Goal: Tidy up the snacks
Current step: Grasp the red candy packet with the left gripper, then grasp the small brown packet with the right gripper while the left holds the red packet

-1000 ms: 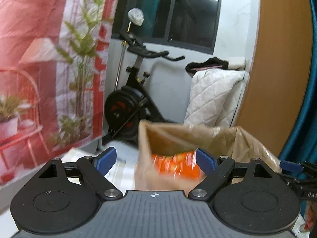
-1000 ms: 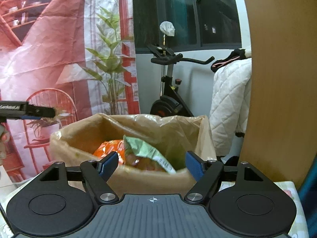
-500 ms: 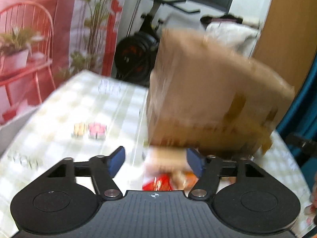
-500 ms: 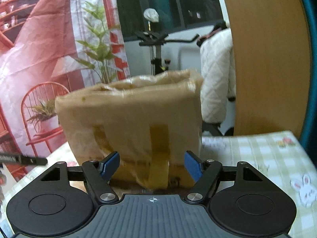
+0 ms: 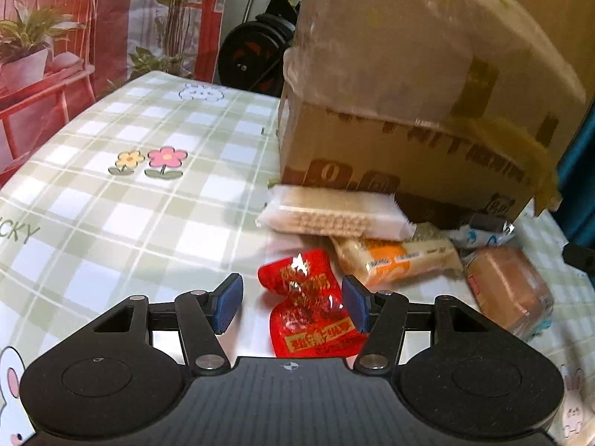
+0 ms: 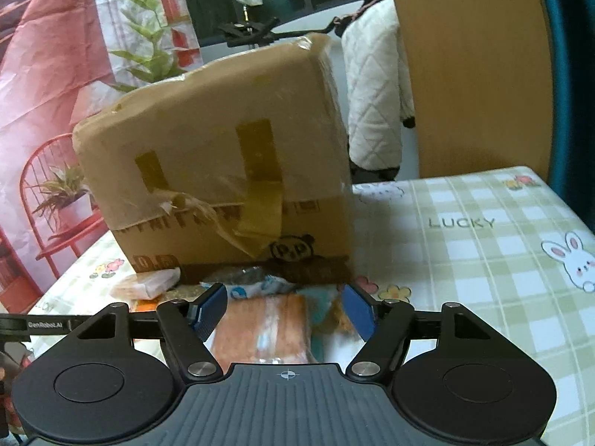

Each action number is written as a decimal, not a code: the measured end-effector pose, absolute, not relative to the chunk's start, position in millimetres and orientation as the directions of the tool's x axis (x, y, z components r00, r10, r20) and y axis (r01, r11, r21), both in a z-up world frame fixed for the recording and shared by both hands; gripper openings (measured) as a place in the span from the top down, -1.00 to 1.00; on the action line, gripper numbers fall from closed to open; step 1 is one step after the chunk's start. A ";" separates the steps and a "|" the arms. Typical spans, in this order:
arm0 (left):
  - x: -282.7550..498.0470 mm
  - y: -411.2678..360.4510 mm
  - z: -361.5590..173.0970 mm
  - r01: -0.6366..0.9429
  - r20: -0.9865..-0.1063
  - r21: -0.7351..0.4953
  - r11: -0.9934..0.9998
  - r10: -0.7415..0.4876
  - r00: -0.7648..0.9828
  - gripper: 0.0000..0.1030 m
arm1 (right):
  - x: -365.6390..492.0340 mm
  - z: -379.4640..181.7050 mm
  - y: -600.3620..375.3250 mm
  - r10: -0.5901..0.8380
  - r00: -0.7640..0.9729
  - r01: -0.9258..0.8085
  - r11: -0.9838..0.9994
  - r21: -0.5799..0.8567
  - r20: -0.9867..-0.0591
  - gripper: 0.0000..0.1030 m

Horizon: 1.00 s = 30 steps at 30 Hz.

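A tall cardboard box (image 5: 409, 111) (image 6: 223, 167) stands on the checked tablecloth (image 5: 130, 186), with several snack packets at its foot. My left gripper (image 5: 292, 304) hangs low over a crumpled red packet (image 5: 308, 312). That packet lies between its closing jaws, close to the right pad and clear of the left. Beyond it lie a white wafer pack (image 5: 331, 212), an orange packet (image 5: 394, 260) and a wrapped bread (image 5: 509, 290). My right gripper (image 6: 284, 312) straddles the same bread (image 6: 260, 327), its jaws closing and not pressing it. A blue-white packet (image 6: 260, 286) lies just ahead.
The tablecloth (image 6: 465, 260) stretches bare to the right of the box, with the table edge beyond. Behind the table are an exercise bike (image 5: 256, 55), a red printed backdrop (image 5: 111, 18), a white quilted jacket (image 6: 375, 93) and a wooden panel (image 6: 472, 67).
Both grippers have dropped from above the box's open top to the snack packets at its foot. The left jaws have narrowed a good deal, the right jaws slightly.
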<state>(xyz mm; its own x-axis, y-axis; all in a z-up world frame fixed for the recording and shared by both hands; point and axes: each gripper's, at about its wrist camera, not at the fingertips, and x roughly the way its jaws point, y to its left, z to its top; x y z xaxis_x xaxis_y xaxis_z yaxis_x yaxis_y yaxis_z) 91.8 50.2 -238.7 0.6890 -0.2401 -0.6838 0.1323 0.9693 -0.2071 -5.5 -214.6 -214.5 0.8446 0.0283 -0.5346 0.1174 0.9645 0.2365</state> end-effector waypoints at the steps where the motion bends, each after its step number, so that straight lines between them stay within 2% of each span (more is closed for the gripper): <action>1: 91.7 49.1 -241.0 0.130 -0.686 -0.199 0.971 -0.233 0.690 -0.18 | -6.6 -216.0 -216.1 0.028 0.844 0.120 0.964 0.239 -0.536 -0.29; 16: 77.8 12.5 -248.8 0.174 -0.650 -0.009 0.985 -0.138 0.747 -0.15 | -8.9 -233.8 -227.3 0.039 0.826 0.136 0.954 0.266 -0.563 -0.28; 18: 77.3 12.3 -248.0 0.174 -0.649 -0.012 0.985 -0.140 0.748 0.07 | -9.2 -236.8 -228.3 0.039 0.821 0.139 0.954 0.267 -0.569 -0.28; 20: 76.8 12.3 -244.2 0.196 -0.652 -0.027 0.980 -0.166 0.740 0.53 | -9.9 -239.4 -229.8 0.038 0.818 0.143 0.953 0.267 -0.574 -0.27; 22: 73.1 11.7 -240.6 0.220 -0.639 -0.043 0.974 -0.196 0.743 0.65 | -10.6 -241.8 -232.3 0.037 0.816 0.149 0.951 0.272 -0.577 -0.26; 26: 67.5 20.9 -237.0 0.197 -0.626 -0.091 0.976 -0.210 0.751 0.70 | -10.7 -243.5 -237.2 0.029 0.813 0.157 0.951 0.267 -0.581 -0.20; 30: 64.8 38.8 -232.8 0.144 -0.617 -0.145 0.979 -0.203 0.761 0.74 | -7.8 -240.8 -242.6 0.002 0.810 0.150 0.966 0.210 -0.587 0.04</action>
<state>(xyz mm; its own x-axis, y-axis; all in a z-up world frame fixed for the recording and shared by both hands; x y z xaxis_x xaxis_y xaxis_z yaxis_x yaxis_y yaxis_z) 64.8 38.8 -232.8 0.7606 -0.2034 -0.6166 0.1442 0.9789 -0.1450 -7.8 -242.6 -240.8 0.8095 0.0021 -0.5871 0.1496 0.9663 0.2096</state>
